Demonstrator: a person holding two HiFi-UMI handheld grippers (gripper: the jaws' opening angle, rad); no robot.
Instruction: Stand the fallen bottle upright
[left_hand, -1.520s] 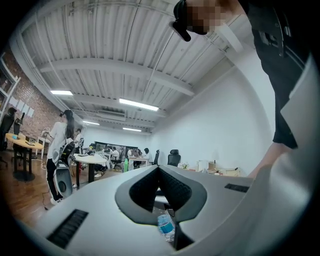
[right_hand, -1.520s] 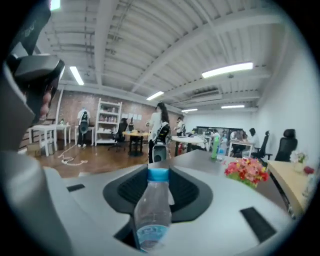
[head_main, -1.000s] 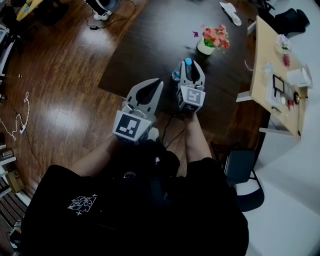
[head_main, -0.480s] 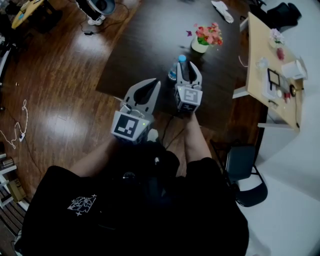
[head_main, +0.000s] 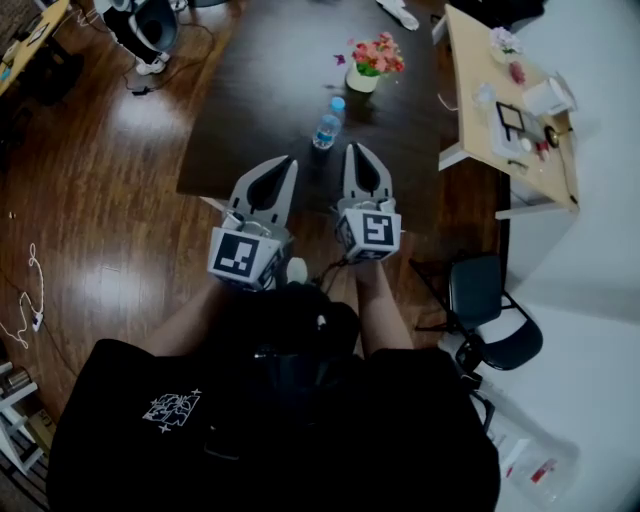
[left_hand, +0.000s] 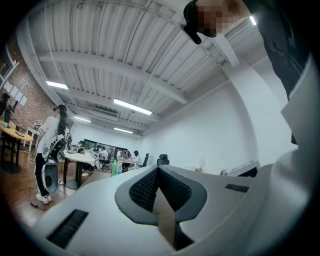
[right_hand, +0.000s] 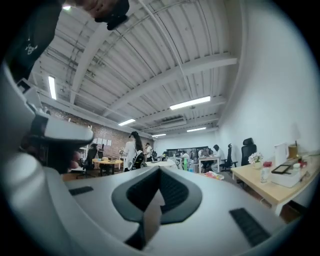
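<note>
Bottle (head_main: 327, 125) is seen upright on the surface (head_main: 250, 100) — task judged done; left gripper (head_main: 283, 161) and right gripper (head_main: 358, 150) are held clear, empty, jaws together, the right's just closed.

In the head view the dark table (head_main: 270, 80) runs off the top edge, which also cuts a white object (head_main: 400, 12) there. Things on the wooden desk (head_main: 468, 55) are too small to name, and the label on the bottle (head_main: 328, 125) is unreadable. In the right gripper view the distant seated people (right_hand: 216, 152) are too small to make out.
</note>
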